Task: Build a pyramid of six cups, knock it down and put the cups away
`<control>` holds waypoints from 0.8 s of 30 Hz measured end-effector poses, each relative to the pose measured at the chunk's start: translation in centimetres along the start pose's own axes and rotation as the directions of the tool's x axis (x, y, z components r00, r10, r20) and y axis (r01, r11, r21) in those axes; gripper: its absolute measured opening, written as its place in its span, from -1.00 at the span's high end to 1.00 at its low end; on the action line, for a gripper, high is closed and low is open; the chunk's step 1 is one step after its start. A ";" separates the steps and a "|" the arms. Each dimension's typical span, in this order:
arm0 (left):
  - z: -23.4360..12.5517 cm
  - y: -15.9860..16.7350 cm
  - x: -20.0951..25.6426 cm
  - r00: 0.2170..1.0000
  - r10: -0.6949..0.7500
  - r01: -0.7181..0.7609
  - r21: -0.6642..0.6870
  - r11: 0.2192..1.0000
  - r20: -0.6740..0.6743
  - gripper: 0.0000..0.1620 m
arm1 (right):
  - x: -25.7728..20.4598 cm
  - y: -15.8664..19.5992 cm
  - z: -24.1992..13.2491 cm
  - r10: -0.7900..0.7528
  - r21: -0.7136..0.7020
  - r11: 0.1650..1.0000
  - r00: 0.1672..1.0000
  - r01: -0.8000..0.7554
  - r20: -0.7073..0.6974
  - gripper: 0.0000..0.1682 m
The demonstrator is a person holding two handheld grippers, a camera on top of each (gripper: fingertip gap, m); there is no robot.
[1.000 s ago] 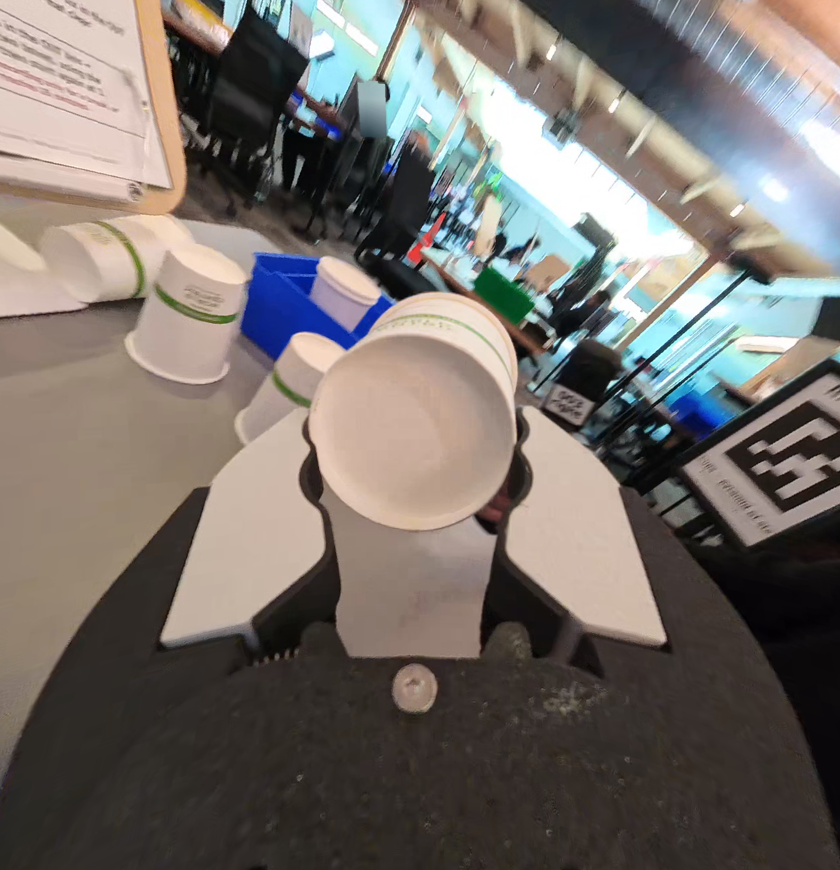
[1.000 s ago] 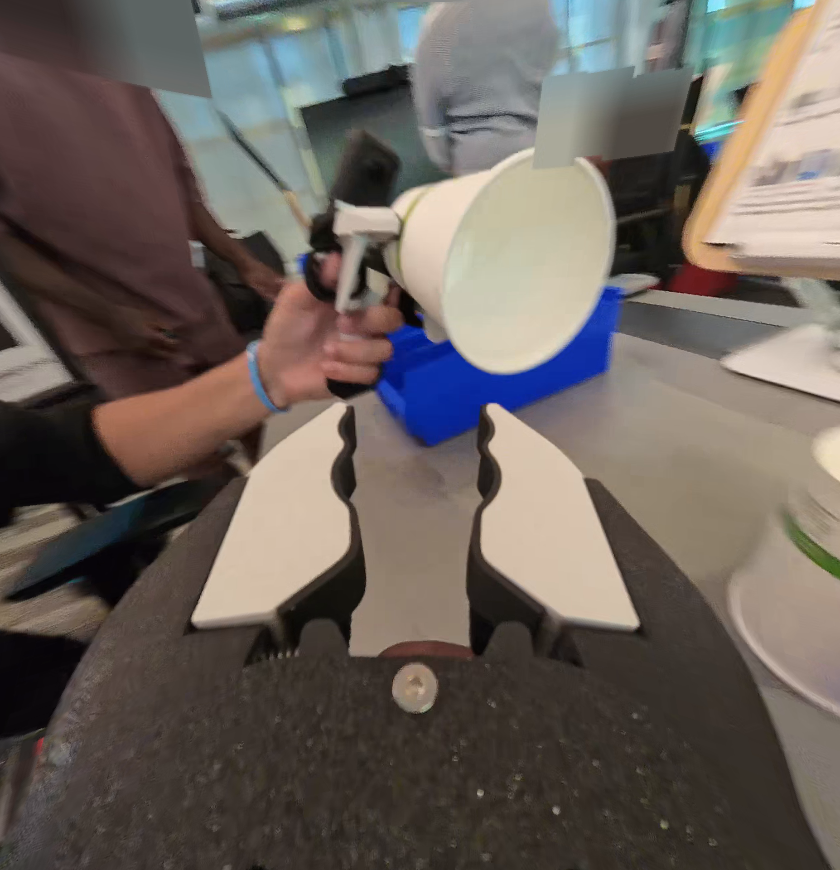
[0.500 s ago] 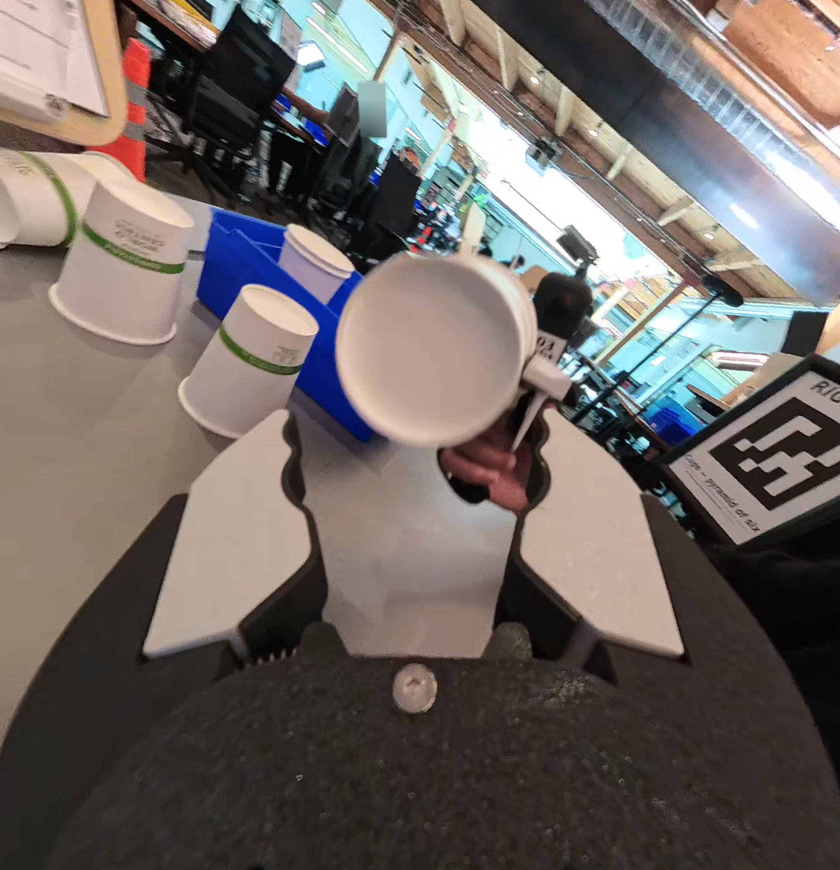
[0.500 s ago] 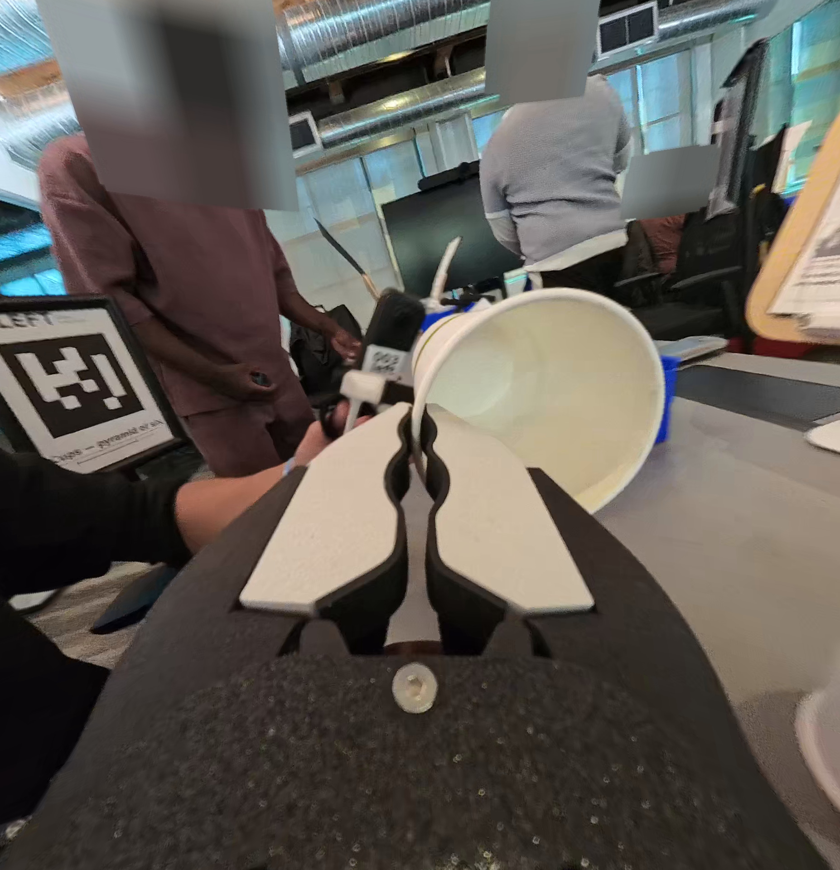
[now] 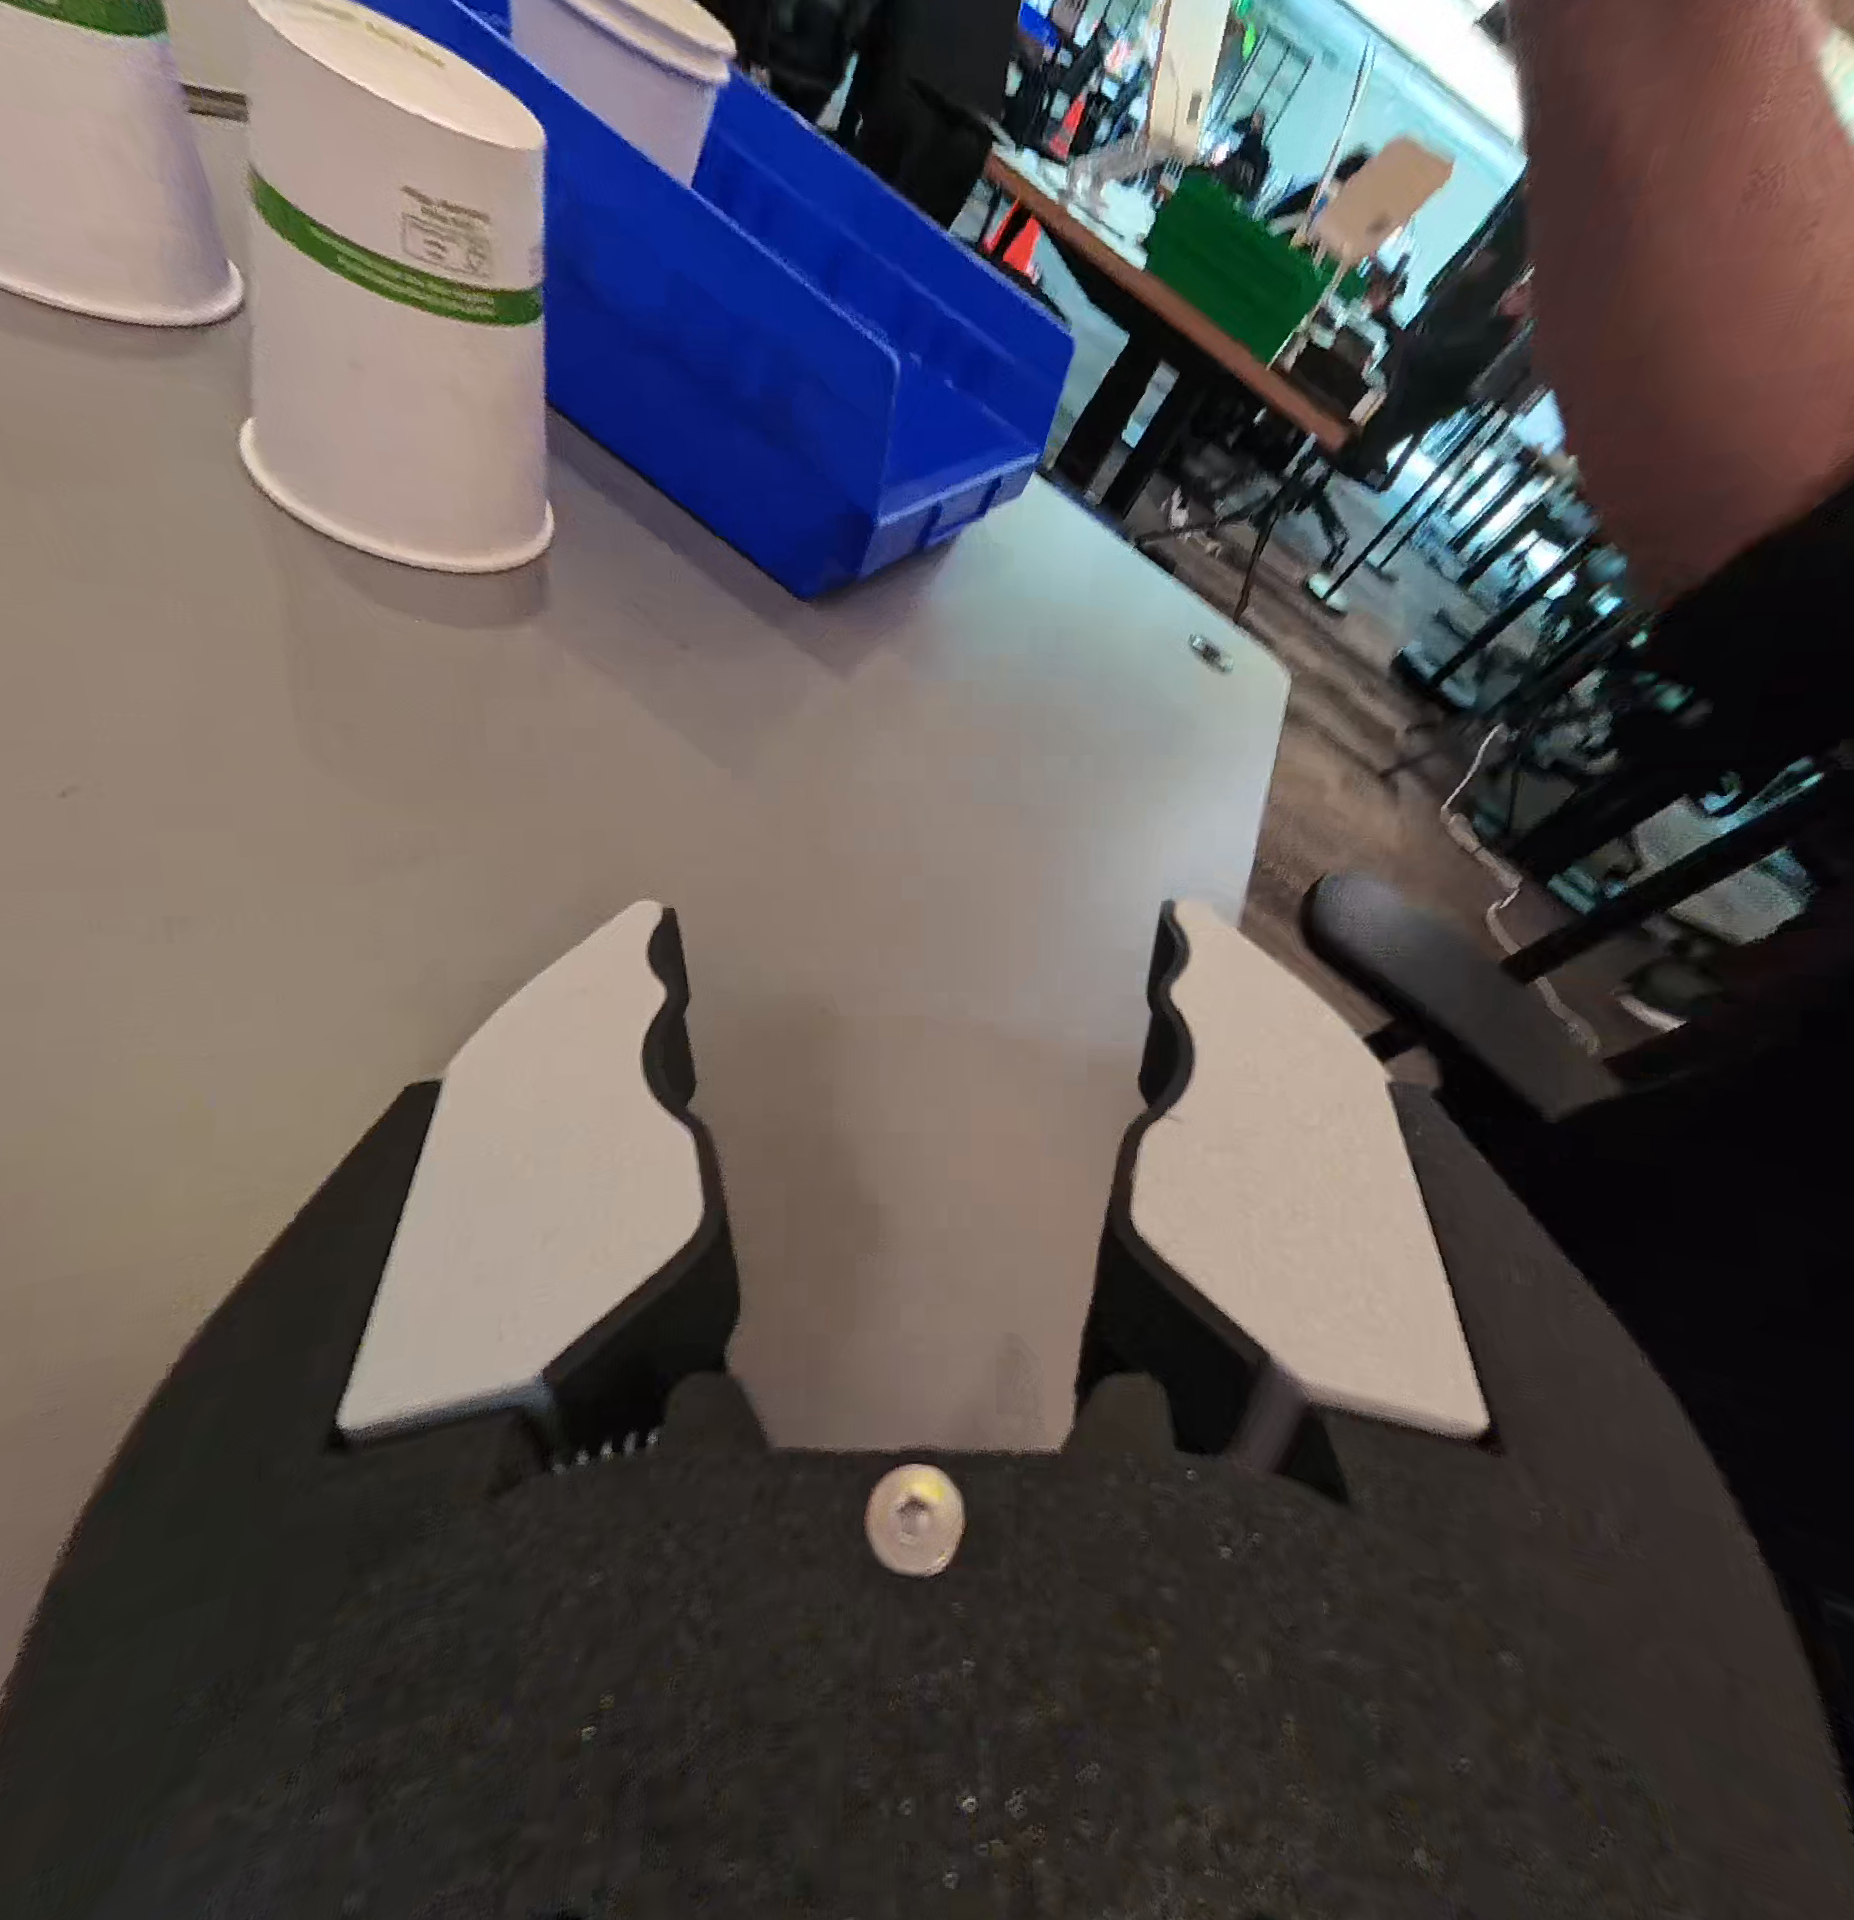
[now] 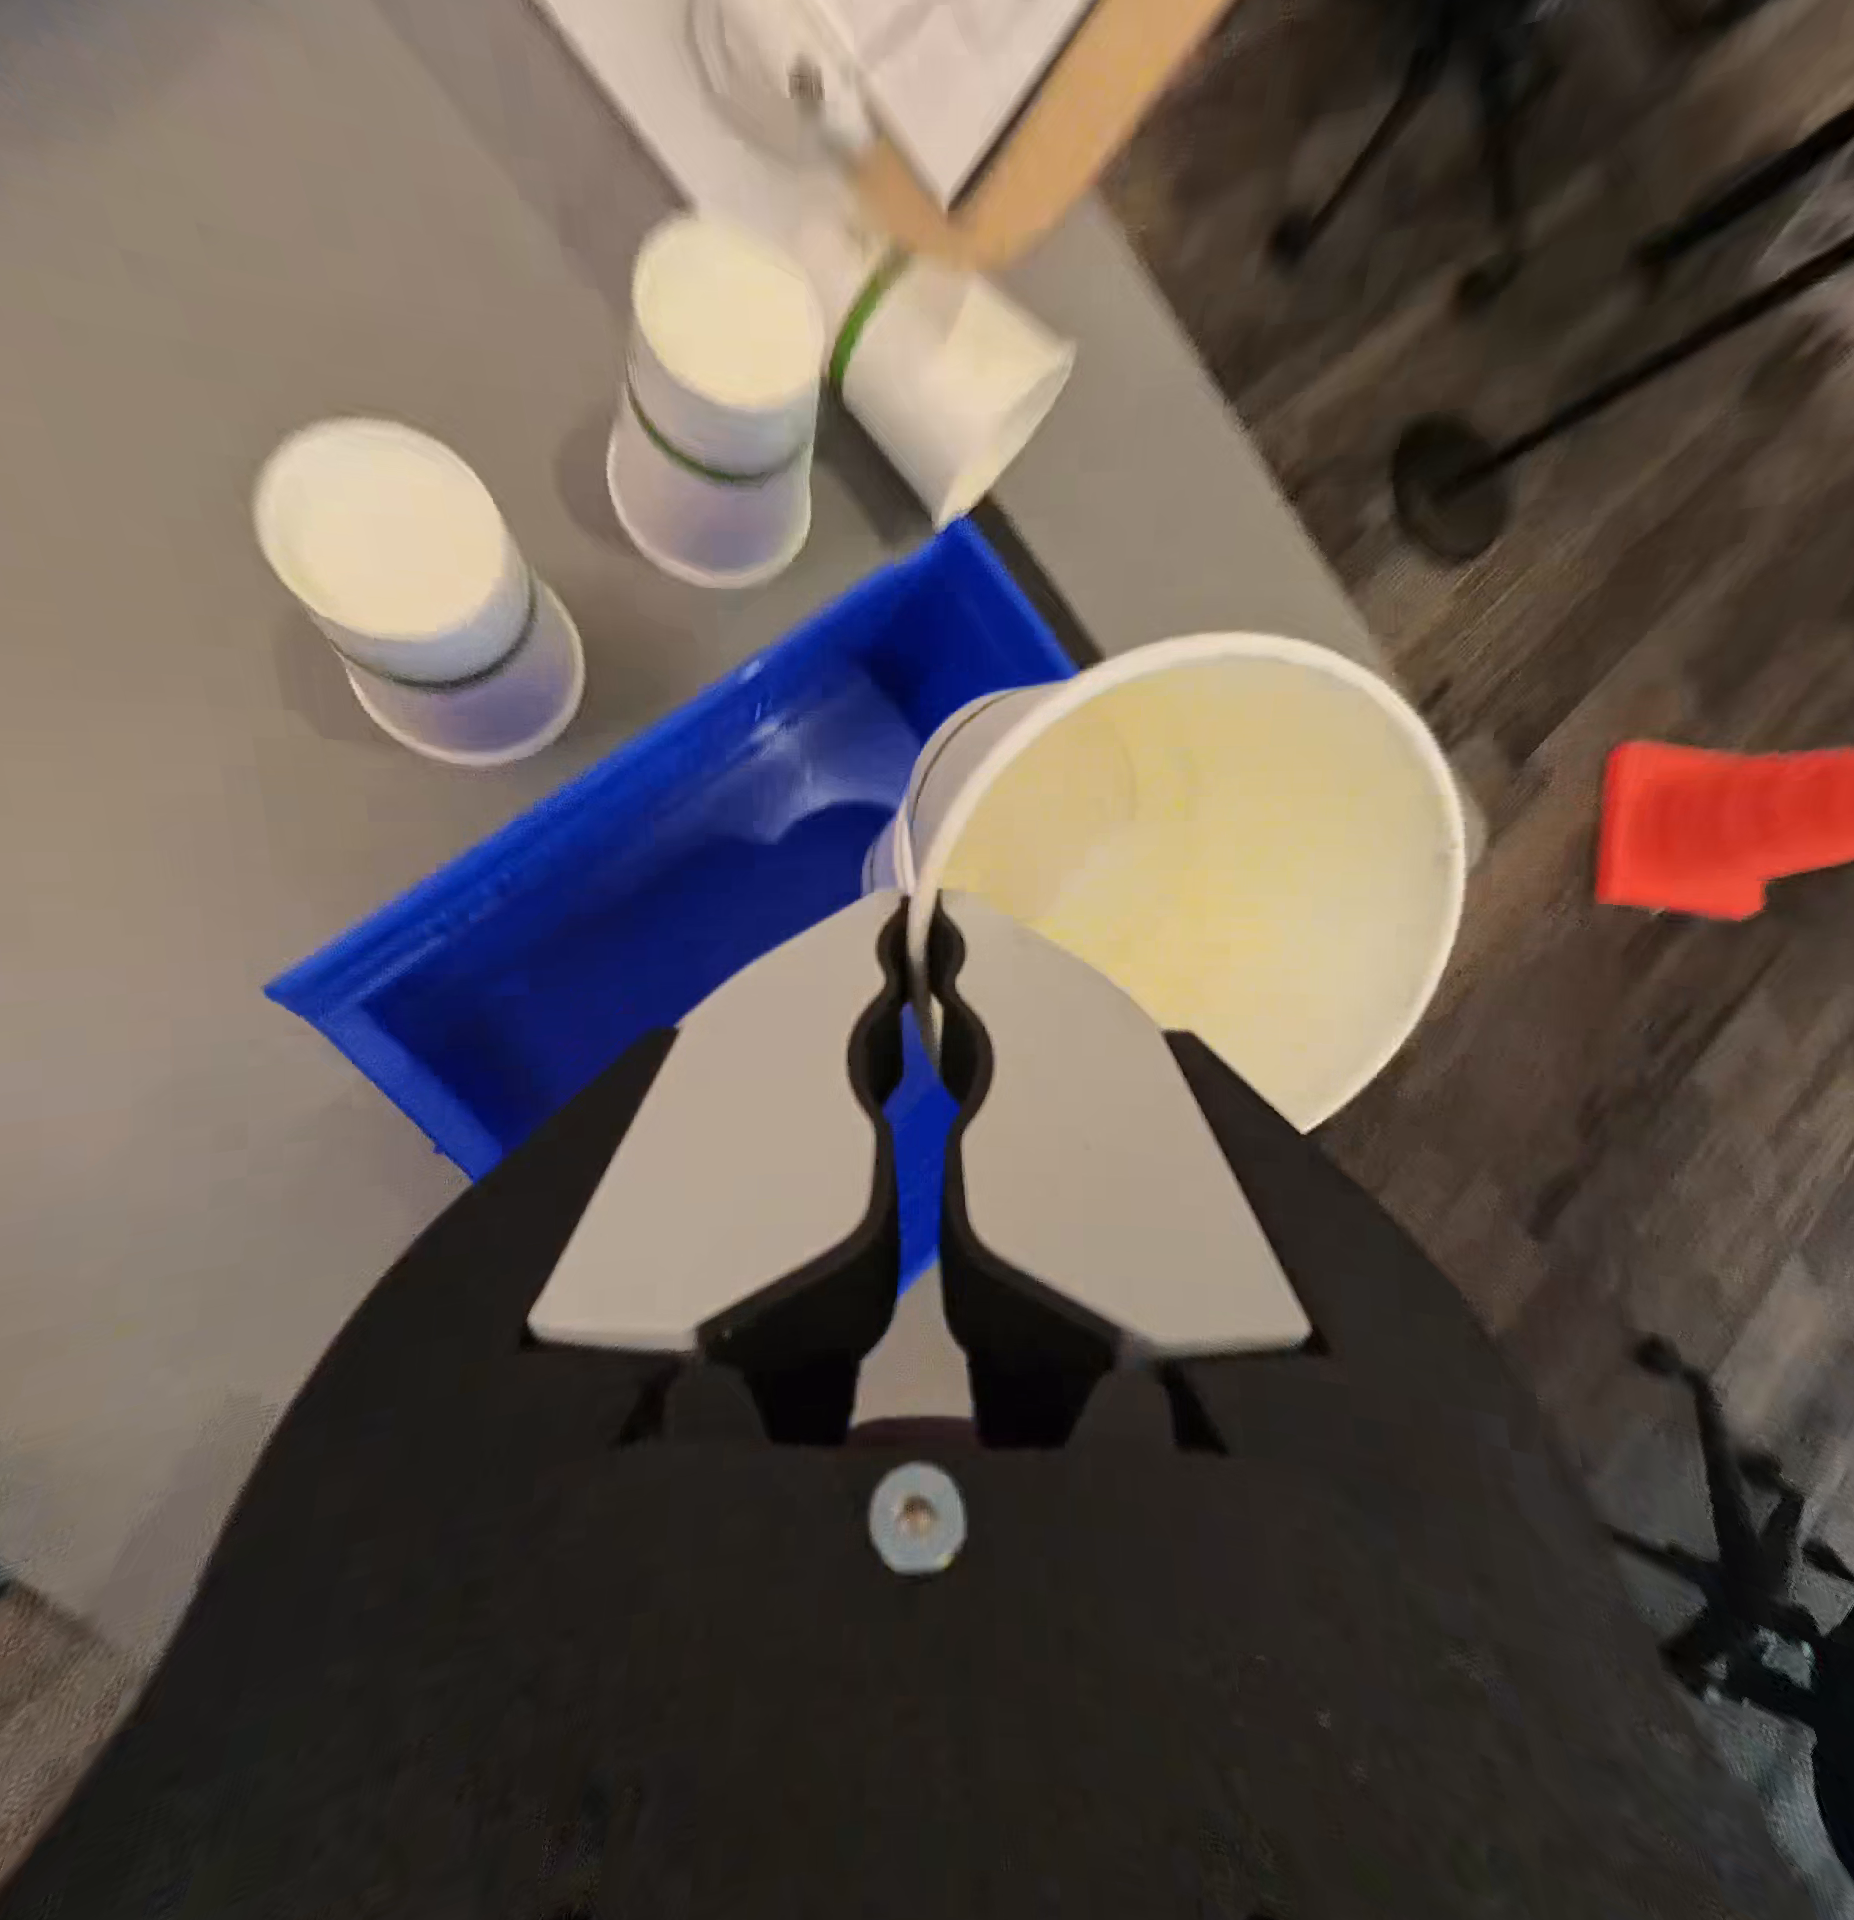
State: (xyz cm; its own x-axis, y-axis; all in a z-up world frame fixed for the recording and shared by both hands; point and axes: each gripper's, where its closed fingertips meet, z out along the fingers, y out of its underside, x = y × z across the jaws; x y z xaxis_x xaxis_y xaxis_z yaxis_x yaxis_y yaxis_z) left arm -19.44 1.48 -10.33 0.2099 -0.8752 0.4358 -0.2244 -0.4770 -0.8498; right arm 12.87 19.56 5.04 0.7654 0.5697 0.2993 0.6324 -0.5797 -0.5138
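We are pinching the rim of a white paper cup (image 6: 1193, 862) in the right gripper (image 6: 918, 961), jaws clenched, just ahead of them above the blue bin (image 6: 632, 894). The left gripper (image 5: 912, 997) is hanging released and empty. The thin rim could slip or crumple. The grey counter (image 5: 279, 831) is sitting in an open office.

Left gripper (image 5: 918, 1023) spread wide; right gripper (image 6: 921, 940) pinched.
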 end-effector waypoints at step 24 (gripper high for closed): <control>0.3 1.4 0.2 0.995 0.099 -0.097 -0.076 0.992 0.023 -0.04 | -5.2 -5.4 4.9 -0.030 0.142 0.990 0.996 0.018 0.085 0.59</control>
State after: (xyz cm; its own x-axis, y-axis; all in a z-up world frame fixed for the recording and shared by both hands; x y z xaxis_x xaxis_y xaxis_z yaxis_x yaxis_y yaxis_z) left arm -19.41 0.63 -11.48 0.2085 -0.9162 0.3421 -0.3154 -0.3941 -0.8633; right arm 4.94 22.56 2.32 0.7329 0.6347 0.2451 0.6229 -0.4809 -0.6170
